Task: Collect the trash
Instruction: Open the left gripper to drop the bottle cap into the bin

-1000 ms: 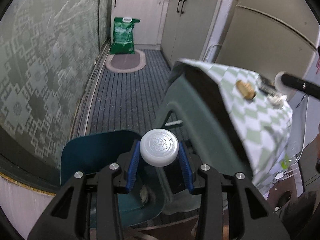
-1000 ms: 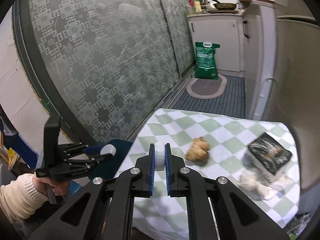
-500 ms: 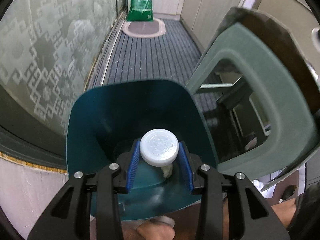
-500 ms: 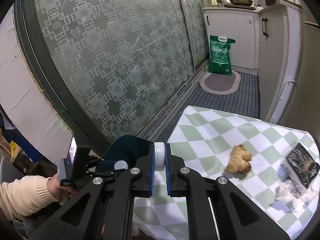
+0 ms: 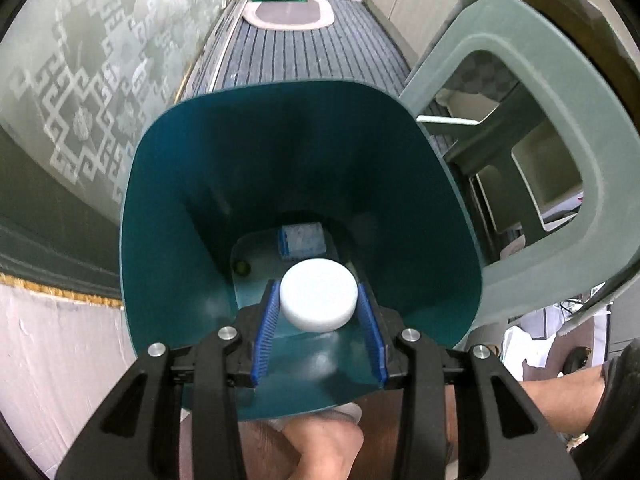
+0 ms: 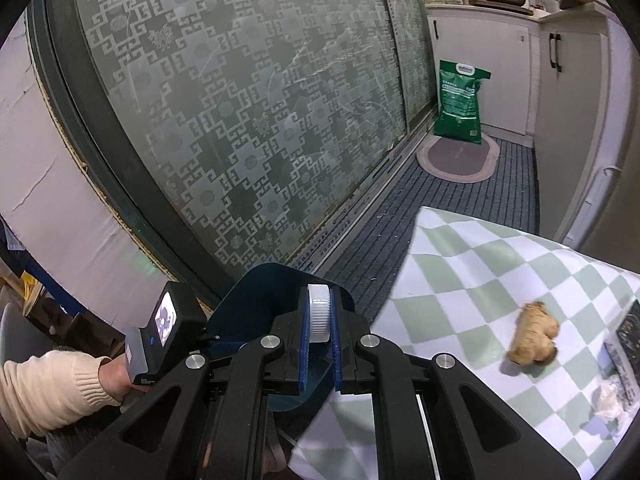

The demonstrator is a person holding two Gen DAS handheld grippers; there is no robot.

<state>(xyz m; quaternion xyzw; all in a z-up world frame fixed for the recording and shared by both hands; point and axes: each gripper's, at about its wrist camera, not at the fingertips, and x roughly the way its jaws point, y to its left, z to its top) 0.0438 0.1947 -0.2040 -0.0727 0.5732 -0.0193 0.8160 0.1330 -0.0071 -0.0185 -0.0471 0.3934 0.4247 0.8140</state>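
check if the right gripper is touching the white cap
Touching. Right wrist view: the white cap sits edge-on in the right gripper, both blue pads against it, no gap.
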